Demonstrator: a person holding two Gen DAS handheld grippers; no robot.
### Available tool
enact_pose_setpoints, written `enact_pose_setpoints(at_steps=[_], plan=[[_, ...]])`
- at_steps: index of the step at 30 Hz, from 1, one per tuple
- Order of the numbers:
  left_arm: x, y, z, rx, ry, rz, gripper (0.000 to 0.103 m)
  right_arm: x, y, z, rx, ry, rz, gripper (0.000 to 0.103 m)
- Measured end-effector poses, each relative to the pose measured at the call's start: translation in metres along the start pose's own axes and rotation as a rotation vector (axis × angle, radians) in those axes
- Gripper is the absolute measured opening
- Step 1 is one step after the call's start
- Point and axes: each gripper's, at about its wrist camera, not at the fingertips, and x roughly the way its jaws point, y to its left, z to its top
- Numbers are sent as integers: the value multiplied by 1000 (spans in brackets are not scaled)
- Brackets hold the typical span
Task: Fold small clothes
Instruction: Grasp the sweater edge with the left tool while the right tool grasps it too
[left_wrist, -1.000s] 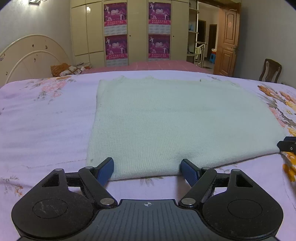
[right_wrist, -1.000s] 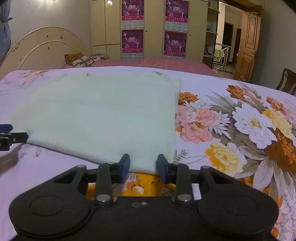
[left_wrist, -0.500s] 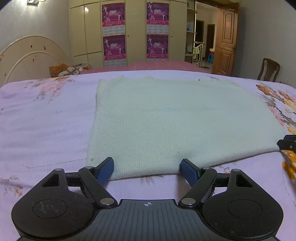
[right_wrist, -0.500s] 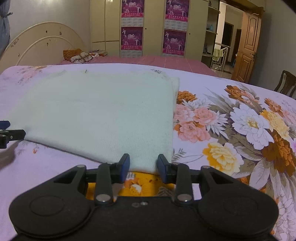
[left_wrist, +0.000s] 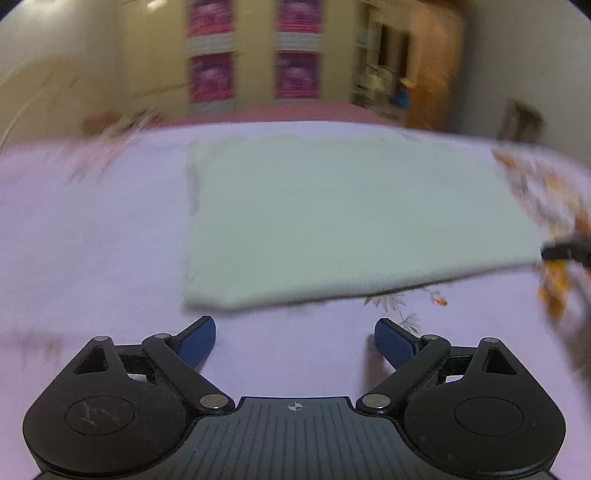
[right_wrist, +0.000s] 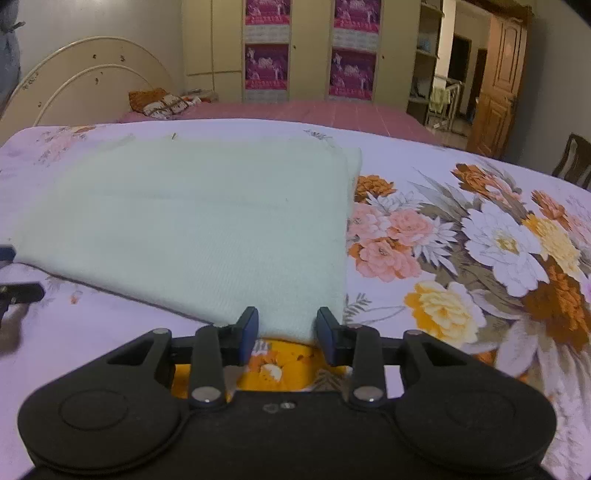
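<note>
Left hand-held gripper (left_wrist: 294, 338) released, jaws wide, just short of cloth edge. Right hand-held gripper (right_wrist: 287, 328) parted, straddling near corner, not clamped. Pale green knitted garment (right_wrist: 207, 229) flat on floral bedsheet (right_wrist: 480, 258): soft, light, limp; pinch near corners.
</note>
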Motion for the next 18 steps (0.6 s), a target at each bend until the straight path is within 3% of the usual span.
enact_pose_setpoints(at_steps=[2,4,8,9,10,11,13,18], plan=[[-11,14,-8,-162,-29,-45,89,-15,-1,-3,36,-35,48,32],[-16,24,-13,-308,-54,-99,79,-24,4,-7,43,-46,69,30],[-4,44,-22,-590,-81,-176,65,-27,14,-9,78,-25,143,12],[1,47,-24,-644,-86,-184,53,-27,16,-8,95,-21,171,4],[7,52,-25,-703,-84,-194,45,-27,18,-6,108,-22,192,2],[15,57,-27,-763,-88,-207,43,-25,20,-3,117,-25,206,2],[28,63,-30,-835,-103,-229,30,-21,26,2,126,-30,222,2],[60,72,-27,-933,-122,-262,12,11,33,25,157,-26,258,2]])
